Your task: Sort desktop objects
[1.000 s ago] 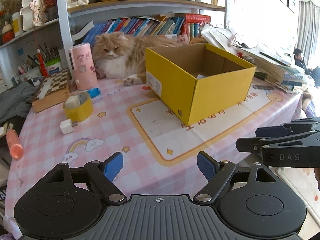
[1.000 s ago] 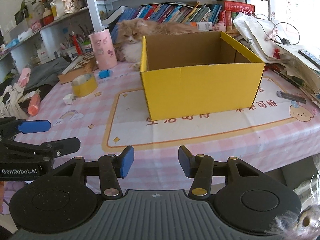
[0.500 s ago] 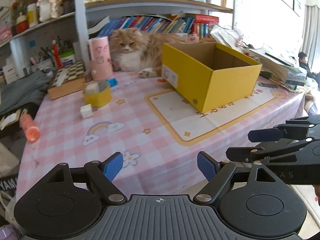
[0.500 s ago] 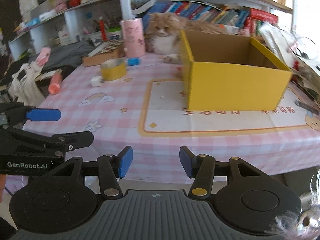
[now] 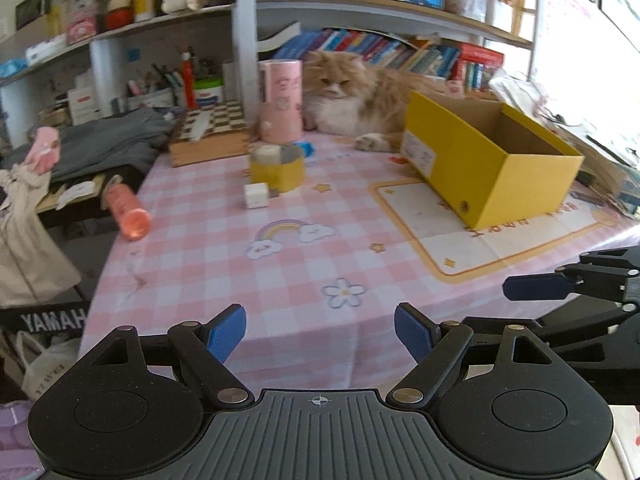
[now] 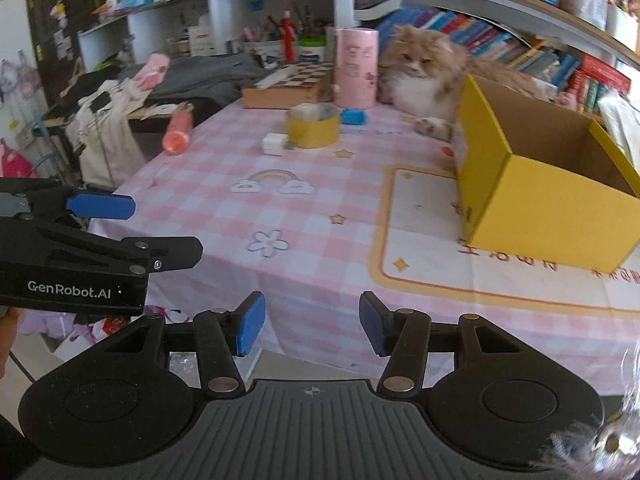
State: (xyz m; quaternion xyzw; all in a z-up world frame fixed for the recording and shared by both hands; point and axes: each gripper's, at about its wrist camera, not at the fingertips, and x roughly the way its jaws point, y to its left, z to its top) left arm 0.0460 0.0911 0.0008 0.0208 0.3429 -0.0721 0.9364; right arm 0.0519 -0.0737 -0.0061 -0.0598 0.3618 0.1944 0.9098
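Note:
An open yellow cardboard box point(image 5: 492, 168) point(image 6: 544, 184) stands on the right of the pink checked tablecloth. Farther back lie a yellow tape roll point(image 5: 277, 168) point(image 6: 313, 126), a small white cube point(image 5: 256, 195) point(image 6: 273, 144), a blue item point(image 6: 354, 117) and an orange tube point(image 5: 125, 208) point(image 6: 178, 132) at the left table edge. A tall pink cylinder point(image 5: 280, 101) point(image 6: 356, 68) stands behind them. My left gripper point(image 5: 320, 330) hangs open and empty over the near table edge. My right gripper point(image 6: 311, 326) is open and empty too, beside it.
A long-haired ginger cat point(image 5: 352, 96) point(image 6: 420, 68) lies behind the box. A wooden chessboard box point(image 5: 208, 132) and grey cloth point(image 5: 112, 140) sit at the back left. Bookshelves point(image 5: 400, 52) fill the rear. Papers and cables point(image 5: 552, 112) pile up at the right.
Both views have swung left: the yellow box slid rightwards and the orange tube, tape roll and left table edge came more into view. Both grippers stayed open and empty.

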